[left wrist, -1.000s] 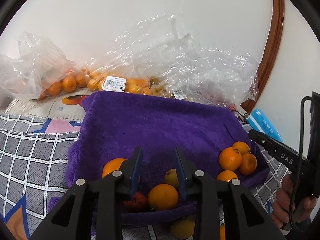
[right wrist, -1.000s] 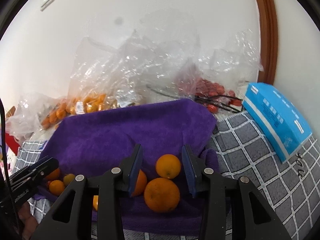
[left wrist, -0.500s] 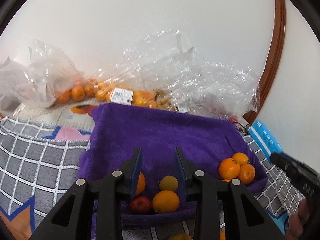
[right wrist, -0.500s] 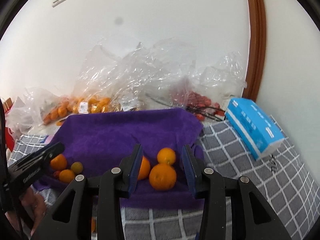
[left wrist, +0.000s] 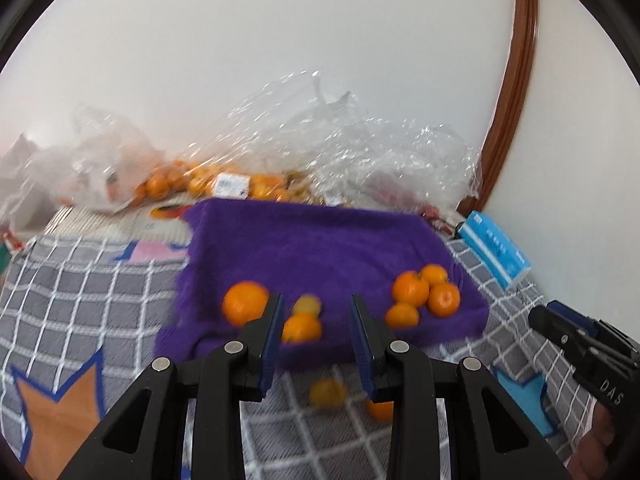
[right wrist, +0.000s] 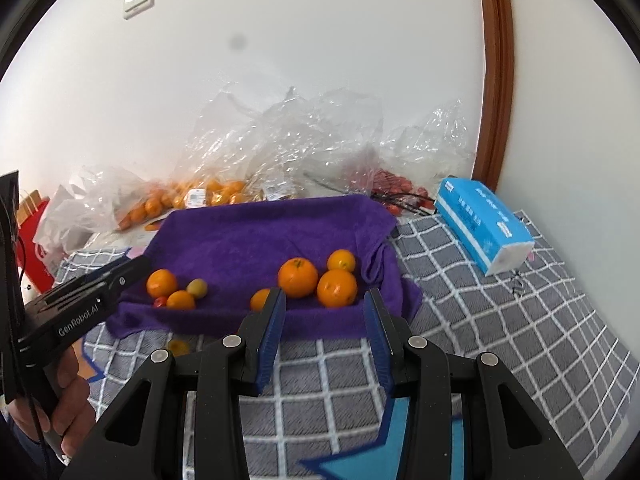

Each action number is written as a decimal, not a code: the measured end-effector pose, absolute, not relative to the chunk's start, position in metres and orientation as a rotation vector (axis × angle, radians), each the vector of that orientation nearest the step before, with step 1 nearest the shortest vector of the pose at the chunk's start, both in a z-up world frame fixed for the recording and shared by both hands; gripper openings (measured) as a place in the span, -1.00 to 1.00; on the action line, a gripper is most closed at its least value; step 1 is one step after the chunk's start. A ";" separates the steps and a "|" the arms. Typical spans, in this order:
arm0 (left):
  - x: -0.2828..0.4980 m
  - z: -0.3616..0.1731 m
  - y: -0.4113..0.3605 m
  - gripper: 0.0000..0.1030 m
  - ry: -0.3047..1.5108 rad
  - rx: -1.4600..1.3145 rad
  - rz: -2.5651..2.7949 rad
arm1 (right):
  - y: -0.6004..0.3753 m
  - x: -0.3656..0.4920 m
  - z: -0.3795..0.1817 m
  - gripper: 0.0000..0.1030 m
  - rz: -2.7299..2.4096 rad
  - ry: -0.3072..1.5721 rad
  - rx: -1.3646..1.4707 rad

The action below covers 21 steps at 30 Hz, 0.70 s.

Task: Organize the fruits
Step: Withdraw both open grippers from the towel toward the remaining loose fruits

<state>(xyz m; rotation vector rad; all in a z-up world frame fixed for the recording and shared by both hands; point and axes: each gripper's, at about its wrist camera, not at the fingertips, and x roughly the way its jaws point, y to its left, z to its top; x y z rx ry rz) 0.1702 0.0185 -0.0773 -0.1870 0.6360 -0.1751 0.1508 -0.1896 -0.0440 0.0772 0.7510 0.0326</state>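
A: Largest first. Grey checked blanket (right wrist: 500, 320): far more of it shows in both wrist views than a second ago; both cameras sit farther back and higher.

B: Purple towel (right wrist: 264, 240)?

A: Spread on the blanket, now seen whole with its front edge clear of the fingers. Clear plastic bags (right wrist: 288, 140) of fruit lie behind it by the wall, the blue tissue pack (right wrist: 484, 224) to its right.

B: Grippers?

A: Left gripper (left wrist: 316, 336): fingers a little apart, empty, hovering short of the towel's front edge; earlier they framed the fruit closely. Right gripper (right wrist: 324, 332): same gap as before, nothing between the pads, over the blanket.

B: Fruit positions?

A: Four oranges (right wrist: 316, 278) clustered on the towel's right half. On its left half, two oranges, a yellow-green fruit (right wrist: 197, 288) and a small red fruit (right wrist: 161, 301), touching or nearly so. Two more fruits (left wrist: 327, 393) lie off the towel on the blanket; blurred.
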 end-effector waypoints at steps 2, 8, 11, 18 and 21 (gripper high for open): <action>0.161 -0.083 0.027 -0.36 0.654 -0.195 -0.162 | -0.186 0.144 -0.045 -0.21 0.044 0.753 0.081; 0.135 -0.101 0.048 -0.36 0.718 -0.174 -0.076 | -0.172 0.124 -0.051 -0.21 0.078 0.754 0.082; 0.127 -0.105 0.056 -0.36 0.730 -0.179 -0.058 | -0.168 0.115 -0.053 -0.21 0.094 0.747 0.092; 0.112 -0.105 0.068 -0.09 0.725 -0.126 -0.022 | -0.154 0.116 -0.061 -0.20 0.118 0.733 0.085; 0.107 -0.107 0.078 -0.03 0.708 -0.138 0.007 | -0.147 0.119 -0.069 -0.20 0.120 0.744 0.072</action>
